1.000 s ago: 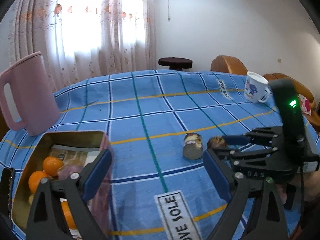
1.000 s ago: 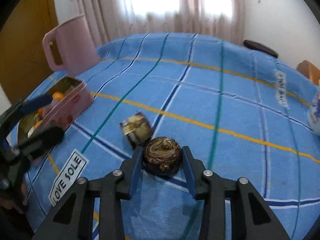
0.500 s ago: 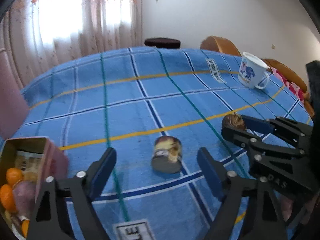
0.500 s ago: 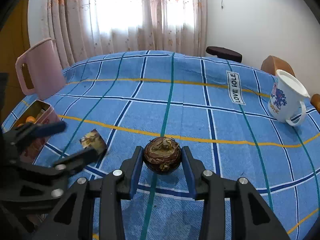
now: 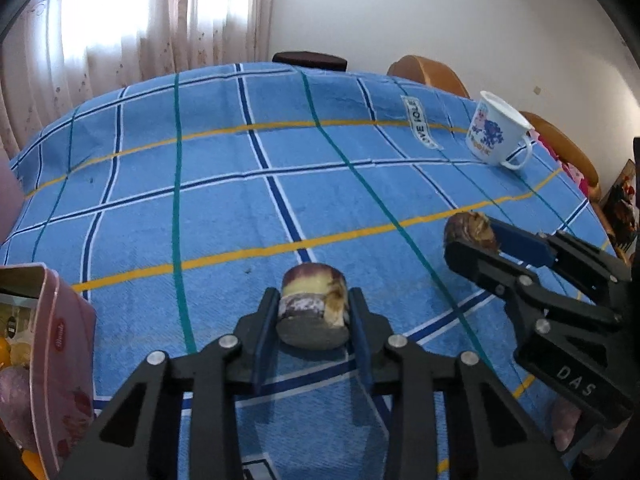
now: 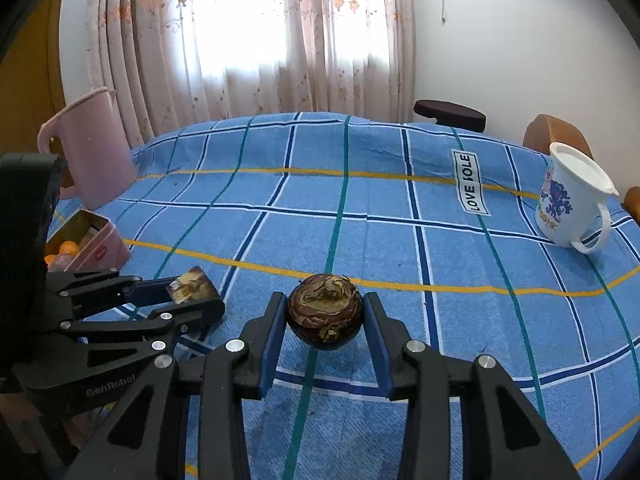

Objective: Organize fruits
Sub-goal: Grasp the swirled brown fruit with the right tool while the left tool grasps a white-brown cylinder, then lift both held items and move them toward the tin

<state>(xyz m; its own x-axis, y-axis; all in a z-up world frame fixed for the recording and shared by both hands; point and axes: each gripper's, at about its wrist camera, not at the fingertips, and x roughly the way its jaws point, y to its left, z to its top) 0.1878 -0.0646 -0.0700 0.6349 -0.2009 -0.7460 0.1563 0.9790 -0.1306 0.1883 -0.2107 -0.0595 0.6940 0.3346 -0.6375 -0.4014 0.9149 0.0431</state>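
My left gripper (image 5: 313,316) is closing on the cut fruit piece (image 5: 313,310); both blue pads already touch its sides, and its base rests on the blue checked tablecloth (image 5: 224,208), toward the table's near edge. My right gripper (image 6: 325,320) is clamped narrow on the round brown fruit (image 6: 325,309), which is held just above the cloth, also near the near edge and just right of the cut piece. The pink tin (image 5: 60,364) sits at the near left corner with oranges (image 6: 66,247) and a purple fruit (image 5: 16,404) inside. The pink jug (image 6: 86,148) stands at the left edge behind the tin. The white mug (image 6: 572,196) stands at the right edge.
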